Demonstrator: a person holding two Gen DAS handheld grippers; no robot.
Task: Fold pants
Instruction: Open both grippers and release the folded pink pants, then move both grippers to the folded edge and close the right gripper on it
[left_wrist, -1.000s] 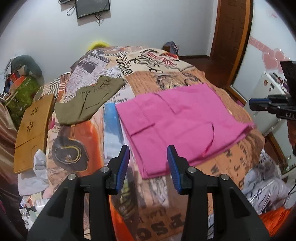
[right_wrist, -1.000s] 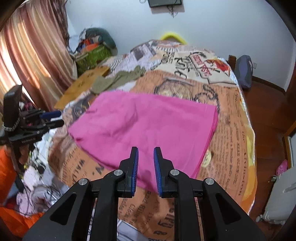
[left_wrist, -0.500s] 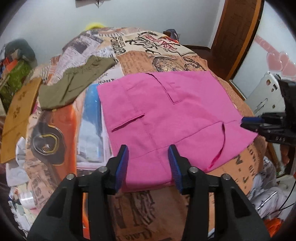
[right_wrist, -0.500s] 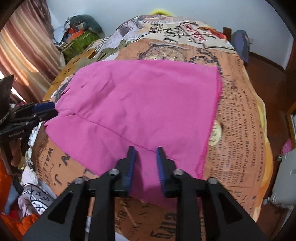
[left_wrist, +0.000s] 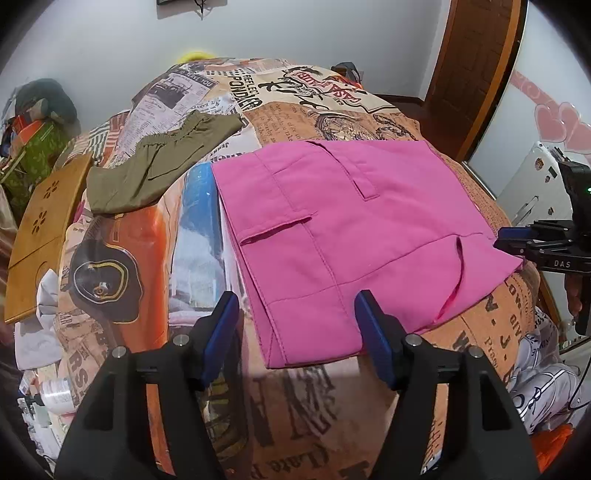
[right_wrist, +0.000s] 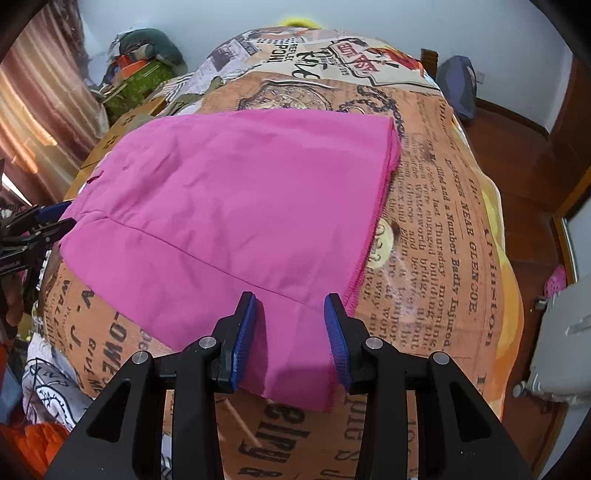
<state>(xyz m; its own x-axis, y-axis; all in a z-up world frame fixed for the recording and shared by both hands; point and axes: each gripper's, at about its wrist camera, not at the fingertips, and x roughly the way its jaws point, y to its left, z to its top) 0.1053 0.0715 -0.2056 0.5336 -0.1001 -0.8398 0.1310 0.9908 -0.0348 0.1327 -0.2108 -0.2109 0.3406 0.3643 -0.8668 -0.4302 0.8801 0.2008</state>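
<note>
Pink pants (left_wrist: 351, 218) lie flat and folded on the newspaper-print bed cover (left_wrist: 295, 92), pockets up. My left gripper (left_wrist: 301, 334) is open, its jaws straddling the near waistband corner just above the cloth. In the right wrist view the pink pants (right_wrist: 236, 199) spread across the bed, and my right gripper (right_wrist: 291, 332) is open with its blue pads on either side of the near leg end. The right gripper also shows at the right edge of the left wrist view (left_wrist: 517, 240); the left gripper shows at the left edge of the right wrist view (right_wrist: 51, 221).
Olive-green pants (left_wrist: 159, 162) lie on the bed's far left. A wooden board (left_wrist: 44, 225) leans at the left side. Clothes piles (right_wrist: 144, 70) sit in the far corner. A wooden door (left_wrist: 476, 70) and a white appliance (right_wrist: 565, 332) stand to the right.
Both grippers opened wider. The left one pulled back slightly with the waistband corner between its jaws; the right one moved down over the leg end.
</note>
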